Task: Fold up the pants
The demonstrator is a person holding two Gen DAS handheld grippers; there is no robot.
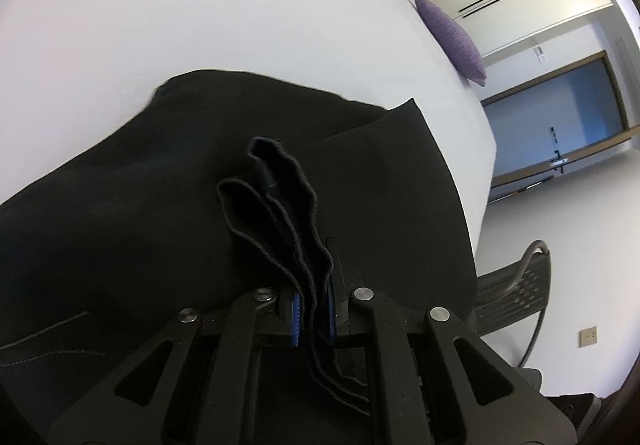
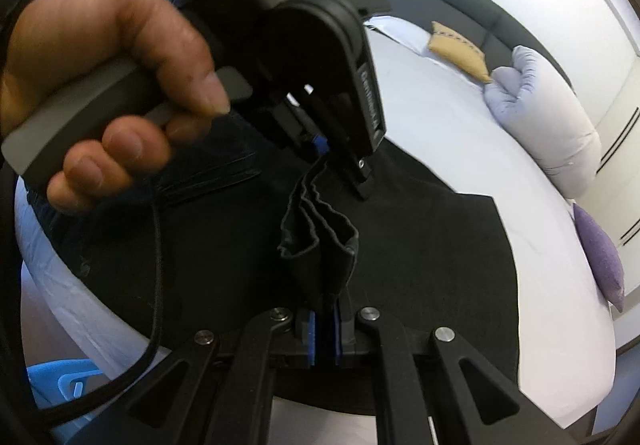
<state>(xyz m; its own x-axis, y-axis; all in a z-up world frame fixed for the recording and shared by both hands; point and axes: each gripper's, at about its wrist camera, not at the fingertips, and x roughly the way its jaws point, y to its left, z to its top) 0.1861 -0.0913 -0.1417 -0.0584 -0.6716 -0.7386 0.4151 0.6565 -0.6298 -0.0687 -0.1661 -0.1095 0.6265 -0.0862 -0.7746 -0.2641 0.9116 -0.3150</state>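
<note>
White bed (image 2: 460, 133) is filling the background, pillows sitting far beyond the fingertips. Black pants (image 1: 140, 213) are lying spread on it, under and ahead of both grippers. Left gripper (image 1: 313, 309) is clamping a bunched hem edge between its blue pads. Right gripper (image 2: 325, 333) is pinching the same bunched edge, folds standing up just past its tips. A hand (image 2: 100, 85) is gripping the left gripper's handle. No containers showing.
</note>
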